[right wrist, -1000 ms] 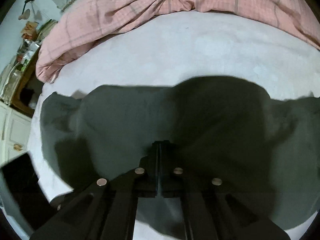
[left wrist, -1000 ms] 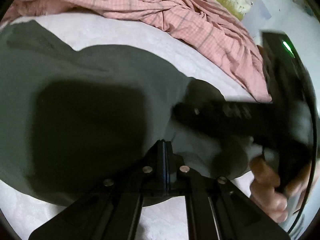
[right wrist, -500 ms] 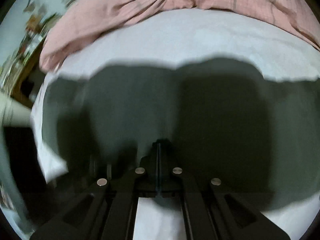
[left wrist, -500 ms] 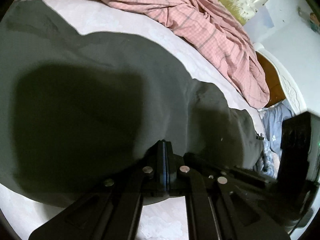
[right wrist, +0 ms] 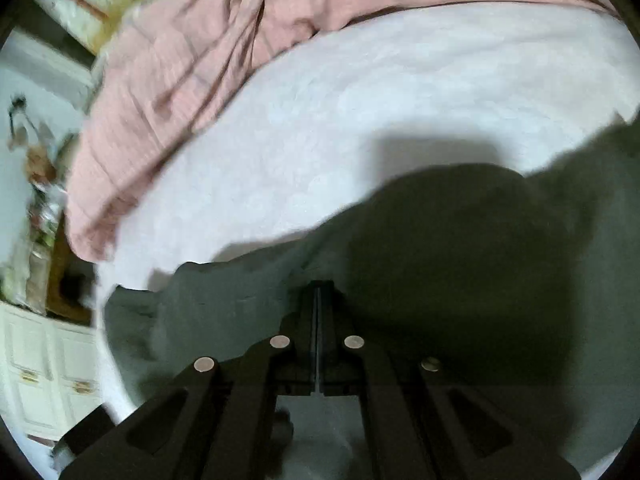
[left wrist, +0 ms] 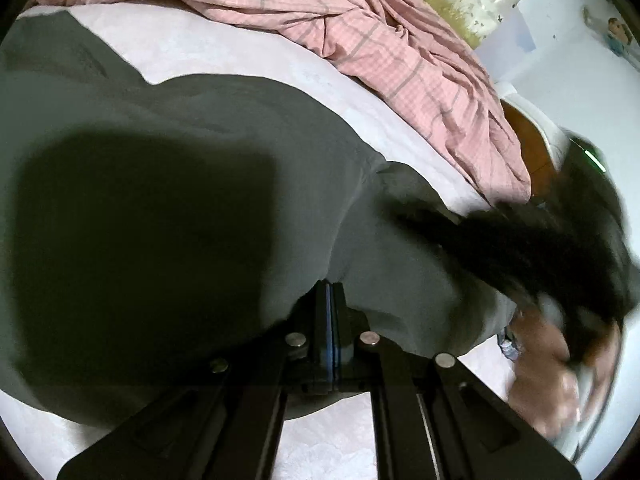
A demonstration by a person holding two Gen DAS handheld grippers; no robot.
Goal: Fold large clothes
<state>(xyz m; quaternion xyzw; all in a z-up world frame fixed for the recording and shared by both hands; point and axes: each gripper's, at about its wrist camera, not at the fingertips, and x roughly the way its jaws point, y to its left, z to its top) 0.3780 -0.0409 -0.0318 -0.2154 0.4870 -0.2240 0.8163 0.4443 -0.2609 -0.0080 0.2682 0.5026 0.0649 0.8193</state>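
A large dark grey-green garment (left wrist: 200, 160) lies spread on the white bed sheet (left wrist: 200, 48). My left gripper (left wrist: 329, 296) is shut, its tips low over the garment's near middle, and I see no cloth pinched between them. My right gripper (left wrist: 408, 216) comes in blurred from the right, held by a hand (left wrist: 552, 368), and reaches over the garment's right part. In the right wrist view the right gripper (right wrist: 318, 292) is shut, tips at a rumpled edge of the garment (right wrist: 480, 280). Whether either gripper touches the cloth is unclear.
A crumpled pink checked quilt (left wrist: 360, 40) lies along the far side of the bed (right wrist: 180, 80). White sheet (right wrist: 360, 120) shows between quilt and garment. Past the bed's edge stand a white cabinet (right wrist: 40, 372) and cluttered shelves.
The right gripper, drawn back to the lower right half a second ago, has swung in over the garment's right part again. Its view has rolled and shifted. The left gripper has barely moved.
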